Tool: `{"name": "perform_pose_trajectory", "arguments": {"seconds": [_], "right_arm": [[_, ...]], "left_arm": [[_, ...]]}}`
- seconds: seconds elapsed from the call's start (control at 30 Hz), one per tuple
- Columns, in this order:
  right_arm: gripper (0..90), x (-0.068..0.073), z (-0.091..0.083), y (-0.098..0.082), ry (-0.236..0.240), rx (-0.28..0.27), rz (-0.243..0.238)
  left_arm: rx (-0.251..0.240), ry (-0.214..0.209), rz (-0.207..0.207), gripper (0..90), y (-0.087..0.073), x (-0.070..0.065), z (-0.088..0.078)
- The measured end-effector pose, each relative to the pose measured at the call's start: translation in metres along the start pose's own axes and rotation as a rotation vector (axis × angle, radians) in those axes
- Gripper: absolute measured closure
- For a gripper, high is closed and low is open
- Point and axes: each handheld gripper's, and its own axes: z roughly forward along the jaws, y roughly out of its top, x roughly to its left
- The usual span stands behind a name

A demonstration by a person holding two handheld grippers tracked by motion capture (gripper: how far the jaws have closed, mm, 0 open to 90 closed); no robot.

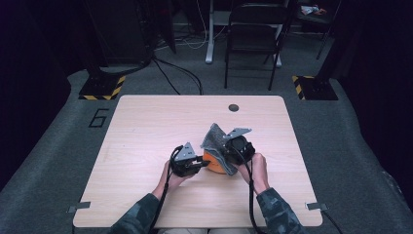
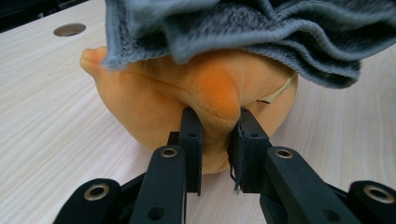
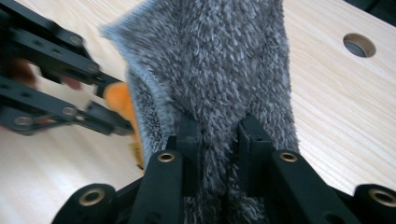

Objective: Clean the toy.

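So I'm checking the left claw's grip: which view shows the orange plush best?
The left gripper view: the orange plush sits close, a fold pinched by the left claw. The high view shows a sliver under the grey cloth; the right gripper view, a blurred edge.

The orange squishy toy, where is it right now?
In the high view the orange soft toy sits on the table near the front middle, between the left gripper, which pinches it, and the right gripper, under the grey cloth.
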Motion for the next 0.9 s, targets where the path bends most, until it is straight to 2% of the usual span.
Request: {"name": "perform_pose_trajectory", "arguments": {"seconds": [0.17,0.3,0.43,0.63,0.8,0.9], "right_arm": [[73.8,-0.007,0.002,-0.003,-0.028,0.014,0.003],[73.7,-0.016,0.004,-0.008,-0.039,0.025,0.034],[73.7,-0.027,0.005,-0.014,-0.061,0.048,0.052],[73.6,-0.045,0.011,-0.025,-0.061,0.087,0.109],[73.6,-0.058,0.017,-0.035,-0.066,0.128,0.146],[73.6,-0.062,0.026,-0.043,-0.119,0.197,0.146]], "left_arm": [[-0.003,0.01,-0.022,75.2,-0.001,0.0,0.0],[-0.004,0.025,-0.035,74.6,-0.002,0.001,0.001],[-0.001,0.022,-0.048,74.2,-0.002,0.002,0.001],[0.004,0.026,-0.05,73.8,-0.003,0.003,0.001],[0.004,0.032,-0.063,73.4,-0.003,0.003,0.002],[0.009,0.041,-0.073,73.3,-0.004,0.003,0.002]]}}
